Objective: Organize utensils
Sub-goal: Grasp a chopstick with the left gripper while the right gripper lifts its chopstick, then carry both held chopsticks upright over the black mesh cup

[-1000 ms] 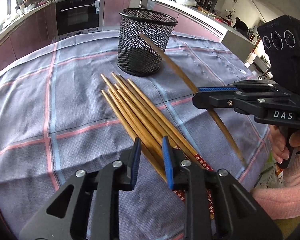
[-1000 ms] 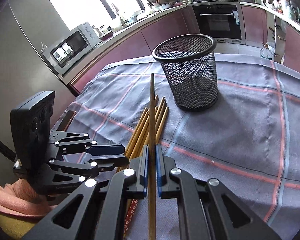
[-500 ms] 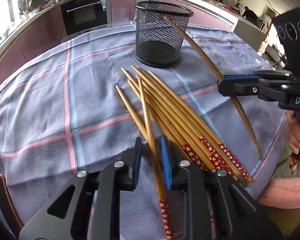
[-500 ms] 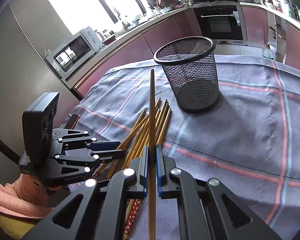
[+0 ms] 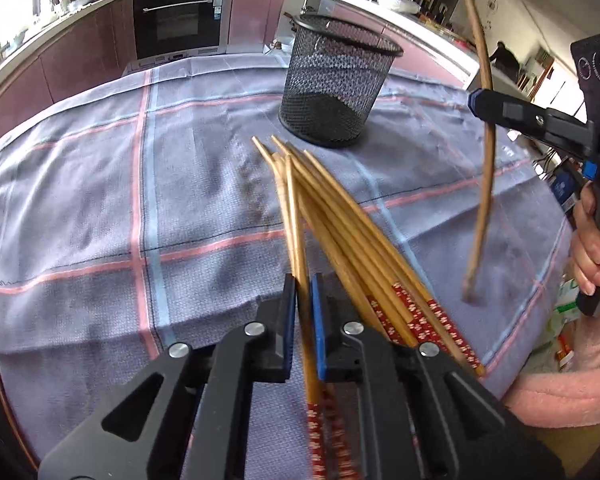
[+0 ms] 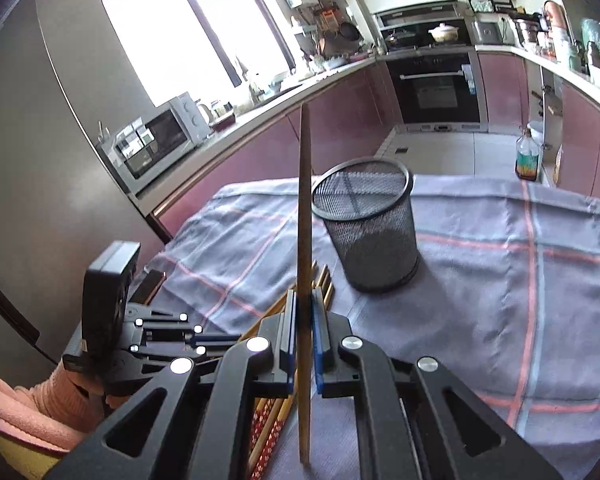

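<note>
Left claw point(image 5: 303, 312), at the bottom centre of its own view, has its blue-padded fingers drawn narrow on a single chopstick point(image 5: 296, 232) with a red flowered end; this stick lies across the pile of chopsticks point(image 5: 356, 236) fanned out on the checked cloth point(image 5: 100, 200) that covers the counter. Those sticks point toward the black mesh cup point(image 5: 336, 84), which stands upright in the upper middle of the frame, close beyond their tips and apart from them.

Right claw point(image 6: 305, 336), low in the centre of its view, is clamped on a plain brown chopstick point(image 6: 305, 220) that stands almost upright, its tip reaching above the mesh cup's rim in the frame. In the left wrist view this same claw enters from the right edge, with the brown stick held clear above the cloth, right of the cup.

Along the kitchen wall in the background are an oven point(image 6: 436, 88) and, at middle left, a microwave point(image 6: 160, 136).
</note>
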A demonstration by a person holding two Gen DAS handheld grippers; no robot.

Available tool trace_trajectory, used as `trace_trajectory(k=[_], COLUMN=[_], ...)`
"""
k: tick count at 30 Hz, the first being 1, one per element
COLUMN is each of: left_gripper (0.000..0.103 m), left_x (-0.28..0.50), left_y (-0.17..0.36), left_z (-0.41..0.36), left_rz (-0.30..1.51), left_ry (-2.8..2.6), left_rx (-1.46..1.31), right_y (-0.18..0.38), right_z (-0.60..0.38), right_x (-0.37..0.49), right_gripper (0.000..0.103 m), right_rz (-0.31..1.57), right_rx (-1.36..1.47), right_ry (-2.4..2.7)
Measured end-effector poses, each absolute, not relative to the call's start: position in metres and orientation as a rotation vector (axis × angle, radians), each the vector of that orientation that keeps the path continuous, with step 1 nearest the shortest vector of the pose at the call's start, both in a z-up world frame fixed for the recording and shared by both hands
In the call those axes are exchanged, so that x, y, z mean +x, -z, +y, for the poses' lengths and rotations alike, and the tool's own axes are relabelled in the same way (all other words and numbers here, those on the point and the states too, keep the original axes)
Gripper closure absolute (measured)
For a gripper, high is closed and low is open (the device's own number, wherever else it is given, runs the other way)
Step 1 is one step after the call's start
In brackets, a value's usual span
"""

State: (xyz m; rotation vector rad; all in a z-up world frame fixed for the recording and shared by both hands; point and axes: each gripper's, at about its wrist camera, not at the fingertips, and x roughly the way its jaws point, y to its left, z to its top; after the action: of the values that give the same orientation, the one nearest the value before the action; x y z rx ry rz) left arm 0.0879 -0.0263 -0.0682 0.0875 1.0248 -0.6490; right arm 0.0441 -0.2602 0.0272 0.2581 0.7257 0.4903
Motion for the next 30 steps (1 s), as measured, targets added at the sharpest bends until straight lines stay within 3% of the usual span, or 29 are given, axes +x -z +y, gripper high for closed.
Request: trace_trajectory(k=[22,30], left_gripper=[0.096,0.096], left_x=[0.099,0.113], left_y=[-0.004,-0.035], left_z=[0.01,0.009], left_rz=[0.831,0.761], left_ry=[0.701,0.703], left_rx=[-0.121,-0.152], right_y=[-0.123,-0.127], right_z=[-0.295,-0.292], right_x=[0.073,0.101], right_gripper=[0.098,0.097], right_rz=[0.496,0.507], right_rx=[0.223,0.199], right_ry=[-0.401,-0.367])
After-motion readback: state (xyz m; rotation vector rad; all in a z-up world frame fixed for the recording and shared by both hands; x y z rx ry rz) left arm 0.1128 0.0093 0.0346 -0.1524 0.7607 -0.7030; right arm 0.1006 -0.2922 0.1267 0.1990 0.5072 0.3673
